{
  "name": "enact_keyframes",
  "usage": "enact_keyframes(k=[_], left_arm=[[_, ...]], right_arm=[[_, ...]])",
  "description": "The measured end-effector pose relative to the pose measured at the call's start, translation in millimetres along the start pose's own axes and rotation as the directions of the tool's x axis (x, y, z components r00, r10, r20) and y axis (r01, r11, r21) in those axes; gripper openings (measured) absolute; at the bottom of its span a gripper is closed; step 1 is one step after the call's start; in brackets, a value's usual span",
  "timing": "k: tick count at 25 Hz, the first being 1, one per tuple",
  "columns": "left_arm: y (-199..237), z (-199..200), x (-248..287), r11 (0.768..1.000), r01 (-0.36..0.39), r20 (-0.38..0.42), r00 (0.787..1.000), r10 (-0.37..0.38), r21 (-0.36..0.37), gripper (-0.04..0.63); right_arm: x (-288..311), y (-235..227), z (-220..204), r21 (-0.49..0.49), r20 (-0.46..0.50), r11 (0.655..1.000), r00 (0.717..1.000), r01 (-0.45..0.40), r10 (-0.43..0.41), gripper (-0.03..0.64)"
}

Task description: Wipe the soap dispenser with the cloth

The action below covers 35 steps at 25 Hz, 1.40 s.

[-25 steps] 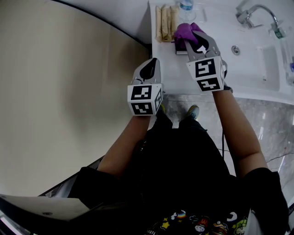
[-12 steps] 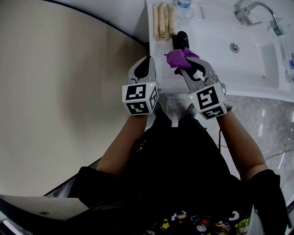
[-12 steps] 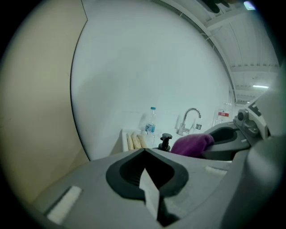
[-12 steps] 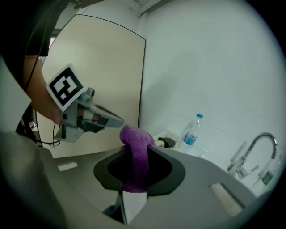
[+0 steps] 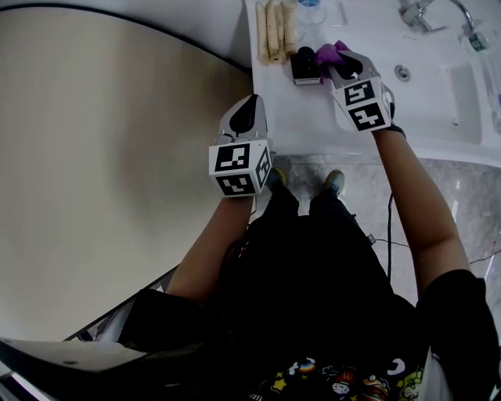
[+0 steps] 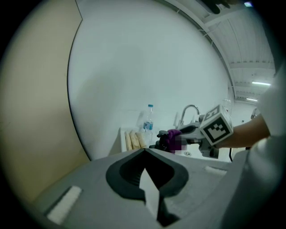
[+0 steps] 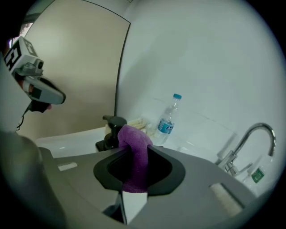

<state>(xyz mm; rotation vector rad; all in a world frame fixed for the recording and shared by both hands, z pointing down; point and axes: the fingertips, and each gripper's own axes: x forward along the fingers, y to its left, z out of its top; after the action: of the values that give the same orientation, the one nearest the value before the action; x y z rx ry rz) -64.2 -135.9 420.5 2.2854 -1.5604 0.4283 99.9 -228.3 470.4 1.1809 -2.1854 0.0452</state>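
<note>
A black soap dispenser [image 5: 305,67] stands on the white counter [image 5: 297,117] near its far left corner. My right gripper [image 5: 337,63] is shut on a purple cloth [image 5: 329,53], and the cloth's bunched end lies against the dispenser's right side. In the right gripper view the cloth [image 7: 135,156] runs up between the jaws, with the dispenser's pump [image 7: 112,129] just left of it. My left gripper [image 5: 249,108] is shut on nothing and hangs over the counter's near left edge, apart from the dispenser. From the left gripper view, the dispenser [image 6: 158,144] and the cloth [image 6: 170,136] look small and far ahead.
Rolled beige towels [image 5: 275,30] lie behind the dispenser, and a water bottle [image 5: 312,8] stands beside them. A faucet [image 5: 427,12] and sink basin [image 5: 470,94] take up the counter's right side. A curved beige wall [image 5: 117,157] runs along the left.
The right gripper drew the cloth back toward me off the dispenser, then pushed forward again to the dispenser's right side. The left gripper stayed almost still.
</note>
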Motion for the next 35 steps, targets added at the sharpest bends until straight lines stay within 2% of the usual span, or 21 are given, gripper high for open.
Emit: enact_keyframes(k=[5, 11, 19, 25, 29, 35], left_arm=[[1, 1, 1, 1.0, -0.007, 0.002, 1.0, 0.007, 0.0, 0.002], [0, 0, 7, 1.0, -0.002, 0.002, 1.0, 0.002, -0.008, 0.002], [-9, 0, 17, 0.999, 0.039, 0.001, 0.999, -0.039, -0.015, 0.002], [-3, 0, 16, 0.998, 0.056, 0.007, 0.998, -0.056, -0.026, 0.002], [15, -3, 10, 0.998, 0.05, 0.014, 0.999, -0.05, -0.034, 0.001], [48, -6, -5, 0.999, 0.035, 0.01, 0.999, -0.035, -0.04, 0.002]], right_arm=[[27, -10, 23, -0.043, 0.003, 0.999, 1.0, 0.021, -0.021, 0.098], [15, 7, 4, -0.031, -0.016, 0.999, 1.0, -0.015, 0.015, 0.098], [-33, 62, -19, -0.051, -0.041, 0.993, 0.994, -0.103, 0.101, 0.098], [-42, 112, -6, -0.054, -0.026, 0.983, 0.985, -0.174, 0.172, 0.098], [-26, 126, 17, -0.058, 0.011, 0.986, 0.988, -0.156, 0.156, 0.098], [-1, 123, 53, -0.016, 0.044, 0.997, 0.996, -0.074, 0.074, 0.098]])
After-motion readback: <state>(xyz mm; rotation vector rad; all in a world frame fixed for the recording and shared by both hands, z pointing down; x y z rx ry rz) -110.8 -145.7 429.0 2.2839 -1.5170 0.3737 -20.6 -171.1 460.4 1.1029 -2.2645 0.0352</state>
